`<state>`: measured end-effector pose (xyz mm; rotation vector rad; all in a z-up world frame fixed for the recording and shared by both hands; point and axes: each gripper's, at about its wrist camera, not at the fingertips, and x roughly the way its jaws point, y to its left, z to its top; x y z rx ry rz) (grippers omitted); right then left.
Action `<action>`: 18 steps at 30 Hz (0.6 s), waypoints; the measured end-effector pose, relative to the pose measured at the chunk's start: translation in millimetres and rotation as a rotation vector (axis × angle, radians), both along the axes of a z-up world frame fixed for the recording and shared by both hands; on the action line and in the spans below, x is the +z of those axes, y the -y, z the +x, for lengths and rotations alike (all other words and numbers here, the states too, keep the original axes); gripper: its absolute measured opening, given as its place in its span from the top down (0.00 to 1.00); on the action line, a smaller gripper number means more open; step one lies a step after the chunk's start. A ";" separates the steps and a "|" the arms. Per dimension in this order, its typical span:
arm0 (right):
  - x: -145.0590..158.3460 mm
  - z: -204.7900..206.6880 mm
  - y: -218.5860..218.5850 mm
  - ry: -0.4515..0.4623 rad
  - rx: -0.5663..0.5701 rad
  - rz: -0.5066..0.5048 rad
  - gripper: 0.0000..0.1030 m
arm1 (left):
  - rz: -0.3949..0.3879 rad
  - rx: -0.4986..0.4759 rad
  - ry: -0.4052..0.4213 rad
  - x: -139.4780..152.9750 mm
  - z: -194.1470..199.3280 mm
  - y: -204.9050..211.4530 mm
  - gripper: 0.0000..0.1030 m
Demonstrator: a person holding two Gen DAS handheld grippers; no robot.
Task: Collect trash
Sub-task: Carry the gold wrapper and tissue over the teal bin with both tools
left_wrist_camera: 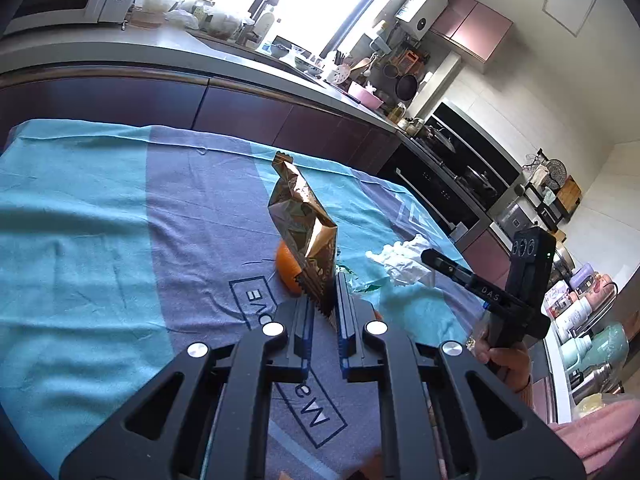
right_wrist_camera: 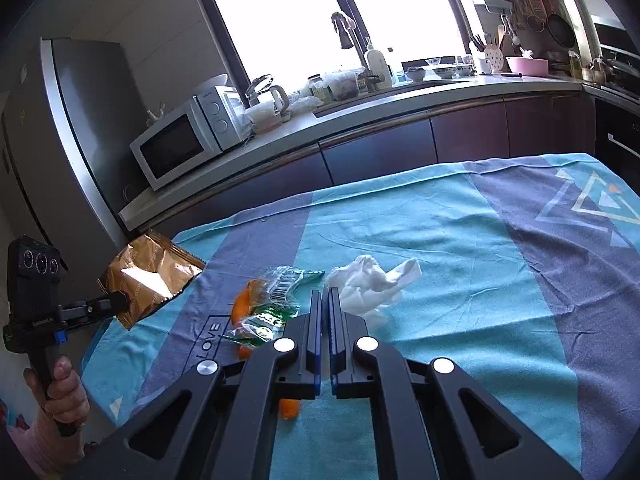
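My left gripper [left_wrist_camera: 323, 296] is shut on the serrated end of a gold-brown foil snack bag [left_wrist_camera: 304, 224] and holds it upright above the table; the bag also shows in the right wrist view [right_wrist_camera: 150, 276], held by the left gripper [right_wrist_camera: 120, 304]. My right gripper [right_wrist_camera: 325, 304] is shut and empty, just above the cloth beside a crumpled white tissue [right_wrist_camera: 372, 280]. A clear-and-green plastic wrapper [right_wrist_camera: 272, 304] lies over orange peel [right_wrist_camera: 242, 308]. The tissue [left_wrist_camera: 400, 260] and the orange piece [left_wrist_camera: 288, 268] show in the left wrist view too, with the right gripper [left_wrist_camera: 430, 258] near the tissue.
The table carries a teal and grey-blue cloth [right_wrist_camera: 480, 280]. Another bit of orange peel [right_wrist_camera: 289, 408] lies under my right gripper. Behind the table runs a kitchen counter [right_wrist_camera: 360, 120] with a microwave [right_wrist_camera: 180, 140]; a fridge [right_wrist_camera: 72, 140] stands at left.
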<state>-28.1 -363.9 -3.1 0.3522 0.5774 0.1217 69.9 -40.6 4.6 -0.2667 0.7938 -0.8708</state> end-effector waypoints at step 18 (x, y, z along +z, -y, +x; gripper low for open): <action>54.9 -9.3 -71.7 0.147 0.193 -0.011 0.98 | 0.014 0.105 0.031 6.6 -28.8 -72.0 0.90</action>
